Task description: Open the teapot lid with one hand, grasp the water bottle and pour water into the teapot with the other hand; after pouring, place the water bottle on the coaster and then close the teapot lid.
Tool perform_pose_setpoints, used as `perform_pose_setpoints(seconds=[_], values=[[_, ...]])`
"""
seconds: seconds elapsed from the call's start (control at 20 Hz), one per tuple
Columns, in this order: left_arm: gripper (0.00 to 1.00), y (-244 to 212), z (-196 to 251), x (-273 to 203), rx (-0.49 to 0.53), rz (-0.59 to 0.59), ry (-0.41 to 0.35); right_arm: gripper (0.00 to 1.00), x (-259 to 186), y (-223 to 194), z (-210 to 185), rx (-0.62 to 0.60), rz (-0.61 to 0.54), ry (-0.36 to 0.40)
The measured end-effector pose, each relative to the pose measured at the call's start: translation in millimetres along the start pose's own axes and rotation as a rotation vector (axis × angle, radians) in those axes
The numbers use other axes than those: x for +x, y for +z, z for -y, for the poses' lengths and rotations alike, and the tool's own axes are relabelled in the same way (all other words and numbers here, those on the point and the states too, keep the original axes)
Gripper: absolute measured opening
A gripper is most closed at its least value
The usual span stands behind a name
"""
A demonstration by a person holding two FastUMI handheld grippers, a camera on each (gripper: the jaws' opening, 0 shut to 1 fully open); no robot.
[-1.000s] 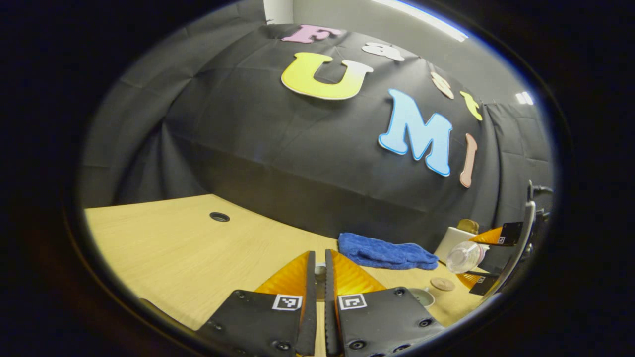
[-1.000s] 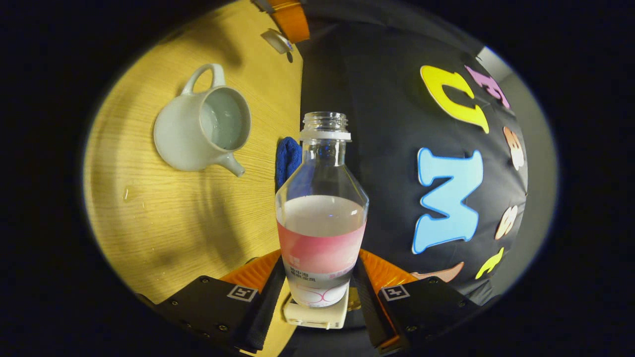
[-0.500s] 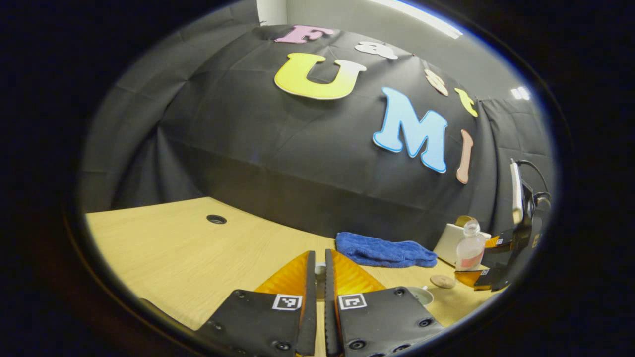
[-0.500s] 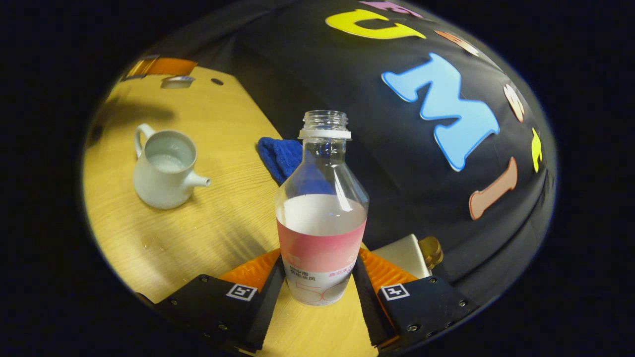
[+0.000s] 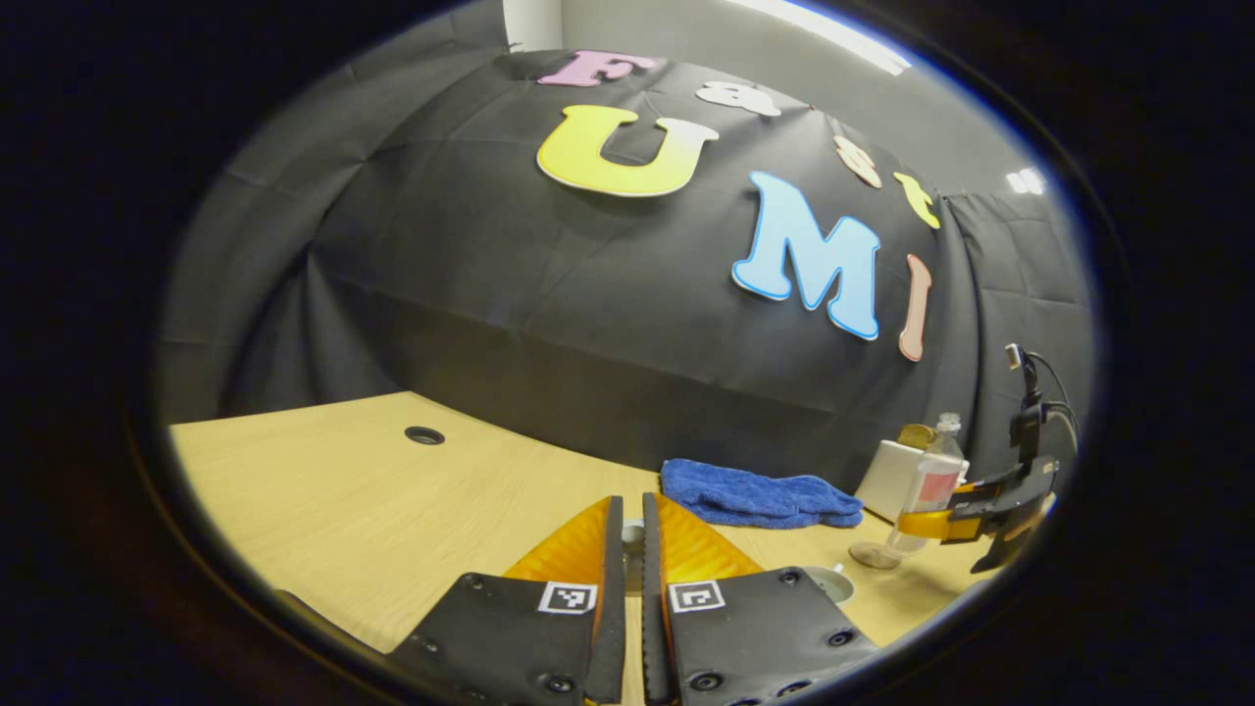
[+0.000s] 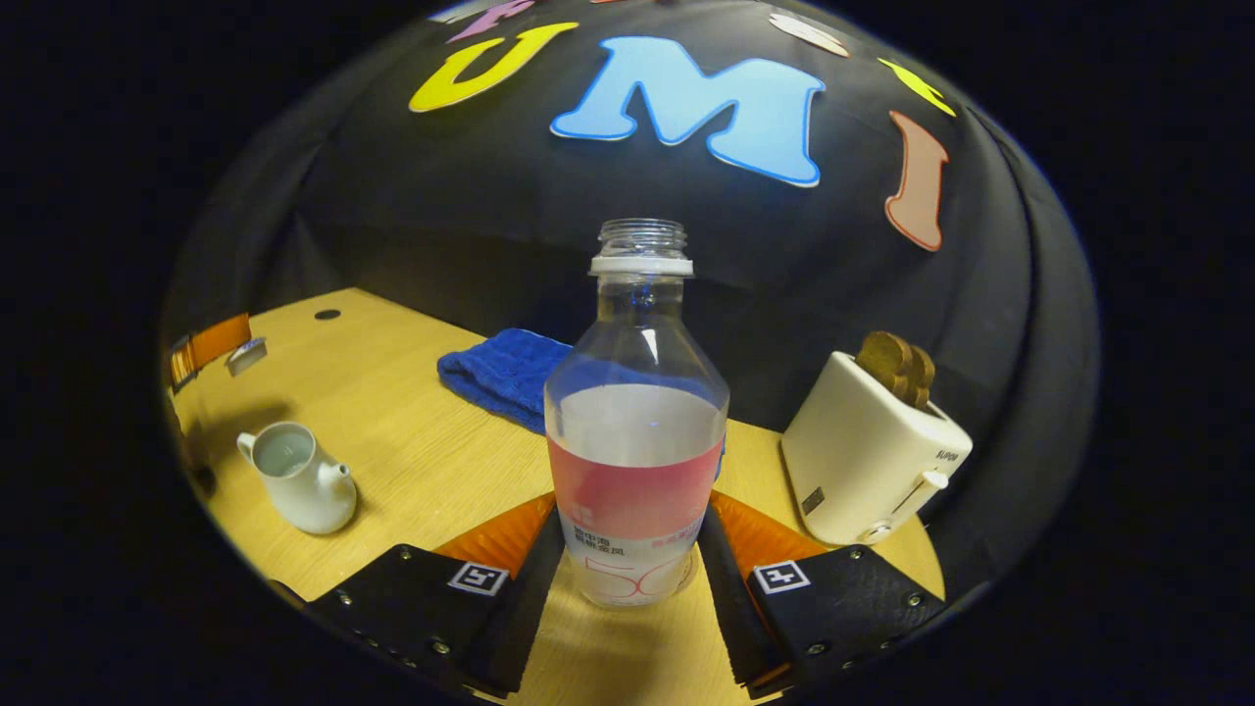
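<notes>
Water bottle [image 6: 635,412], uncapped and about half full, is seen upright at the centre of the right gripper view, grasped low on its body between the jaws of the right gripper [image 6: 632,564]. From the left gripper view the same bottle [image 5: 927,490] is seen at 3 o'clock, its base on or just over the round coaster [image 5: 873,556] on the wooden bench [image 5: 373,490]; contact cannot be told. The open white teapot [image 6: 297,478], water inside, is shown at 8 o'clock in the right gripper view, well apart from the bottle. A blue cloth [image 6: 500,373] lies behind the bottle, and a white toaster [image 6: 868,451] stands at 3 o'clock. In the left gripper view the jaws of the left gripper [image 5: 632,549] are clenched almost together on a small pale piece, probably the teapot lid [image 5: 633,534], mostly hidden.
</notes>
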State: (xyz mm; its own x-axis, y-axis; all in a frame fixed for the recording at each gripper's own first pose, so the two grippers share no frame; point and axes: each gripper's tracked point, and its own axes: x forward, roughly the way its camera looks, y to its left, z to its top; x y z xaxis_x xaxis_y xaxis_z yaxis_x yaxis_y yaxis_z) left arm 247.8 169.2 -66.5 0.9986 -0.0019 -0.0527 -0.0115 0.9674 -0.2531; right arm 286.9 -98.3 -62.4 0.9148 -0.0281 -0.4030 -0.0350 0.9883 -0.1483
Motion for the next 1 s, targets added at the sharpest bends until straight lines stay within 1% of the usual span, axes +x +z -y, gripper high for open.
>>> perform_pose_setpoints(seconds=[0.05, 0.1, 0.15, 0.35, 0.45, 0.5, 0.55, 0.65, 0.7, 0.75, 0.8, 1.0], values=[[0.13, -1, 1, 0, 0.001, 0.0, 0.0, 0.76, 5, -1, -1, 0.01, 0.01, -0.011], [0.16, -1, 1, 0, 0.001, 0.0, 0.0, 0.76, 9, -1, 2, 0.008, 0.028, -0.035], [0.16, 0, 1, 0, 0.001, 0.0, -0.001, 0.76, 13, 0, 7, 0.009, 0.05, -0.056], [0.16, -1, 1, 1, 0.006, 0.0, -0.001, 0.76, 21, 0, 17, 0.07, 0.1, -0.09], [0.16, -1, 2, 0, 0.007, 0.0, -0.002, 0.76, 26, -6, 14, 0.112, 0.092, -0.073], [0.13, -1, 2, 0, 0.007, 0.0, -0.003, 0.76, 28, -9, 15, 0.132, 0.087, -0.071], [0.16, -1, 3, 1, 0.007, 0.0, -0.003, 0.76, 30, -12, 17, 0.147, 0.085, -0.074], [0.16, -1, 2, 1, 0.006, 0.001, -0.004, 0.76, 33, -12, 19, 0.178, 0.098, -0.074], [0.13, 0, 2, 2, 0.006, 0.002, -0.003, 0.76, 35, -13, 18, 0.188, 0.097, -0.068], [0.13, -1, 2, 1, 0.007, 0.002, -0.004, 0.76, 36, -15, 19, 0.193, 0.09, -0.069], [0.16, -1, 2, 0, 0.008, 0.001, -0.003, 0.76, 37, -17, 19, 0.191, 0.086, -0.073], [0.16, -1, 3, 1, 0.013, 0.0, -0.005, 0.76, 39, -19, 20, 0.206, 0.088, -0.072]])
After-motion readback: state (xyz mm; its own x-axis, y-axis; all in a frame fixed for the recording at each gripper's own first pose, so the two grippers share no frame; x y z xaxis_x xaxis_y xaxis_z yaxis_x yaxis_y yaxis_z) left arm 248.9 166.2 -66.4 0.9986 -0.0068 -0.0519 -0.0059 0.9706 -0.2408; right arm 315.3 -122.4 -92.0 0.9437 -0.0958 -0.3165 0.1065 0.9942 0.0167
